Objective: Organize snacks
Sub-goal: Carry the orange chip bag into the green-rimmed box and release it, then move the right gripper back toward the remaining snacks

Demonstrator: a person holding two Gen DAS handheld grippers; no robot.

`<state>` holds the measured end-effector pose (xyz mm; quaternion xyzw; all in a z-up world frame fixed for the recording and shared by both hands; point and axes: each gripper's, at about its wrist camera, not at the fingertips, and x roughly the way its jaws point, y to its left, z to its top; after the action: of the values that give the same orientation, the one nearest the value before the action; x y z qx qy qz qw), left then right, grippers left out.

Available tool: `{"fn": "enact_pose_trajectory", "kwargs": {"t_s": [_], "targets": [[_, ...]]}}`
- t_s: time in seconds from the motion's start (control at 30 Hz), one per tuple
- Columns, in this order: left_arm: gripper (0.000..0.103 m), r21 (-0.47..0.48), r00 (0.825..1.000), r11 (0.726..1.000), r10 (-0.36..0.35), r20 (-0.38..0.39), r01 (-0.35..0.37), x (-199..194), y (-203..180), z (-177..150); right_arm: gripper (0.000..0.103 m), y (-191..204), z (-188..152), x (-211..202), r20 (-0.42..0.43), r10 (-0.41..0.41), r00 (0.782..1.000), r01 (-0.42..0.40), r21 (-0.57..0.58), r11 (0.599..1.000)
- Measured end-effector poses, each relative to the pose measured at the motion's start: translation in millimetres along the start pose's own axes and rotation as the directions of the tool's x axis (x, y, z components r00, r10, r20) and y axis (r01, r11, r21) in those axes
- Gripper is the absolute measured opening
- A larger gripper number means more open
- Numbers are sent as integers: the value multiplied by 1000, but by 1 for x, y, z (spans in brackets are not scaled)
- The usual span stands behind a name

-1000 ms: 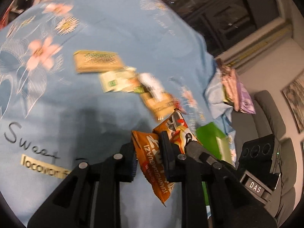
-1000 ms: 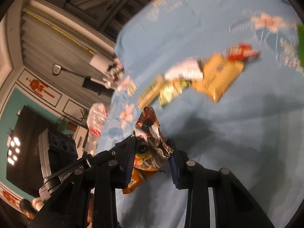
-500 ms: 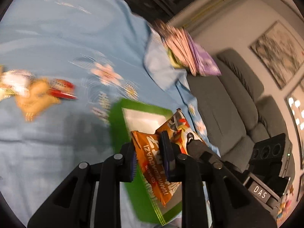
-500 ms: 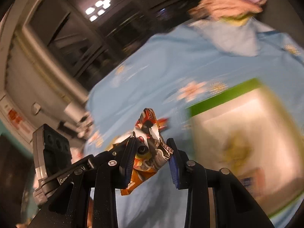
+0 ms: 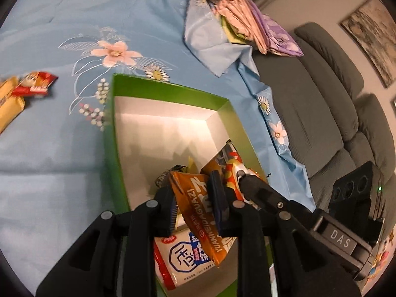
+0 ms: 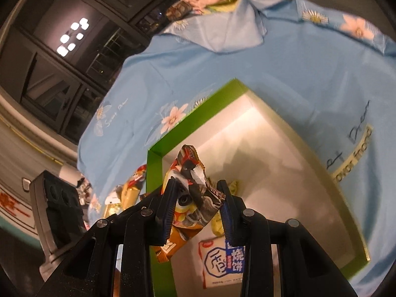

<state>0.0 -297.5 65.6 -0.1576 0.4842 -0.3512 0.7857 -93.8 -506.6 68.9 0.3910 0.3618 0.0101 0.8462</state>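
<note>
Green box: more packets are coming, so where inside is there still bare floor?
The green box is bare along its far wall and far corners. The near end is crowded: the white-and-blue biscuit packet, a yellow wrapper and the orange snack bag.

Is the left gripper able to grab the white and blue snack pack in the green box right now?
Probably not yet. The left gripper has an orange snack packet between its fingers, its jaws just opening. The white and blue pack lies below it in the green box, otherwise uncovered.
</note>
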Motion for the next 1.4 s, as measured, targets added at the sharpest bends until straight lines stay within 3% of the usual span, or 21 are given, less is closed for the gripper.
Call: {"fn": "enact_pose_trajectory", "kwargs": {"t_s": [0.07, 0.1, 0.13, 0.2, 0.27, 0.3, 0.4, 0.47, 0.53, 0.63, 0.73, 0.87, 0.93, 0.97, 1.0, 1.07, 1.1, 1.2, 1.3, 1.37, 1.4], "targets": [[36, 1, 1000, 1000, -9, 11, 9, -7, 0, -2, 38, 0, 1, 2, -3, -11, 1000, 11, 20, 1000], [50, 13, 999, 1000, -13, 30, 13, -14, 0, -2, 40, 2, 0, 2, -6, -33, 999, 33, 28, 999], [69, 26, 998, 1000, -17, 59, 16, -23, -1, -2, 50, 3, 0, 0, -2, -49, 999, 49, 33, 998], [87, 54, 990, 998, -30, 136, 23, -45, 2, -5, 68, 4, 2, -2, 23, -41, 999, 40, 50, 998], [95, 81, 977, 996, -47, 208, 31, -70, 8, -10, 82, 9, 1, -9, 63, -7, 998, 3, 58, 998], [102, 85, 971, 996, -43, 235, 24, -82, 13, -12, 84, 13, 1, -12, 77, 12, 997, -17, 56, 998], [103, 86, 948, 995, 15, 317, -44, -117, 34, -21, 93, 35, -3, -12, 88, 59, 994, -60, 5, 998], [103, 83, 923, 985, 112, 368, -153, -136, 48, -28, 98, 57, -10, -5, 68, 70, 995, -66, -61, 996], [103, 91, 884, 961, 200, 422, -260, -152, 63, -37, 100, 78, -17, 6, 38, 76, 996, -71, -114, 991], [103, 88, 848, 932, 279, 450, -353, -164, 83, -47, 103, 112, -31, 33, -44, 117, 992, -123, -185, 975], [103, 72, 858, 934, 288, 425, -349, -173, 115, -63, 103, 134, -43, 58, -117, 137, 984, -160, -224, 961], [103, -87, 878, 960, 280, 388, -268, -182, 165, -81, 103, 162, -58, 95, -186, 119, 975, -166, -264, 950], [103, -155, 890, 957, 287, 354, -247, -186, 183, -87, 103, 178, -66, 111, -216, 125, 968, -182, -269, 946], [103, -155, 886, 951, 307, 347, -268, -190, 189, -90, 103, 193, -68, 120, -236, 143, 961, -208, -280, 937], [103, -141, 869, 939, 343, 356, -313, -195, 190, -92, 103, 204, -71, 125, -246, 164, 955, -234, -290, 928], [103, -116, 812, 897, 436, 389, -427, -206, 190, -97, 103, 237, -78, 146, -290, 219, 931, -310, -317, 896], [103, -110, 796, 887, 453, 401, -449, -212, 191, -99, 103, 250, -82, 157, -322, 217, 921, -324, -328, 888], [103, -147, 792, 894, 445, 419, -424, -232, 200, -101, 103, 298, -98, 202, -420, 170, 892, -345, -389, 854], [103, -235, 800, 909, 415, 433, -344, -251, 214, -100, 103, 336, -114, 251, -478, 85, 874, -326, -449, 832], [103, -296, 815, 920, 371, 445, -257, -260, 224, -100, 103, 344, -124, 287, -525, 39, 850, -296, -415, 860], [103, -322, 814, 917, 367, 450, -236, -266, 229, -101, 103, 343, -128, 300, -549, 35, 835, -283, -373, 884]]}}
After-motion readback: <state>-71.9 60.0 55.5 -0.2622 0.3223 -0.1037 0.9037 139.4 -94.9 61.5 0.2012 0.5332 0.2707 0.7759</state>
